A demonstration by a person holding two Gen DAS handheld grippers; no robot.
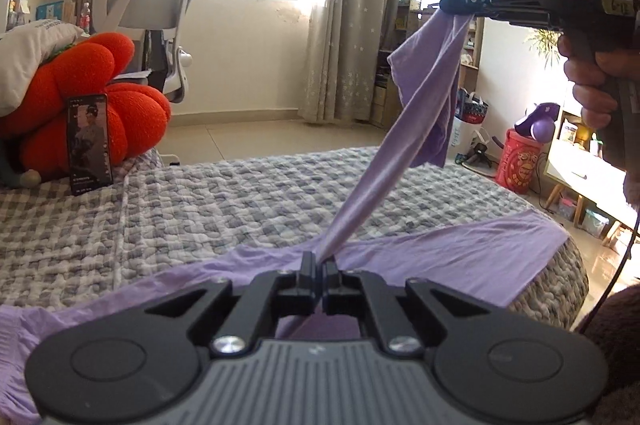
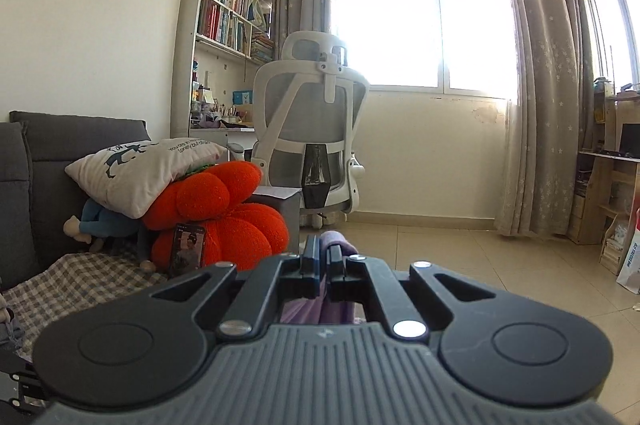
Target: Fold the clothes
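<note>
Left gripper (image 1: 320, 265): black hard-plastic fingers on a ribbed grey body, pinched tight on a gathered edge of the lilac garment (image 1: 452, 257); thin, smooth, faintly shiny cloth, lightly creased where it lies flat.

Most of the garment is spread across the near edge of the bed (image 1: 240, 193), below and to either side of the left gripper; the bed's cover is a puckered grey-and-white check, bubbly in texture; from the left gripper's fingers a taut twisted band of lilac rises up and rightward to the right gripper (image 1: 456, 5), held high in the person's right hand (image 1: 588, 81).

Right gripper (image 2: 324, 257) is clamped on the other end of the cloth; a small bunched fold shows between its fingers, a loose flap hanging beneath.

Further back: a phone (image 1: 89, 143) propped upright against a plump orange plush cushion (image 1: 108, 85); a white printed pillow (image 2: 140, 169) atop it; a grey mesh office chair (image 2: 312, 137); star-patterned curtains (image 2: 548, 85) by the bright window.
</note>
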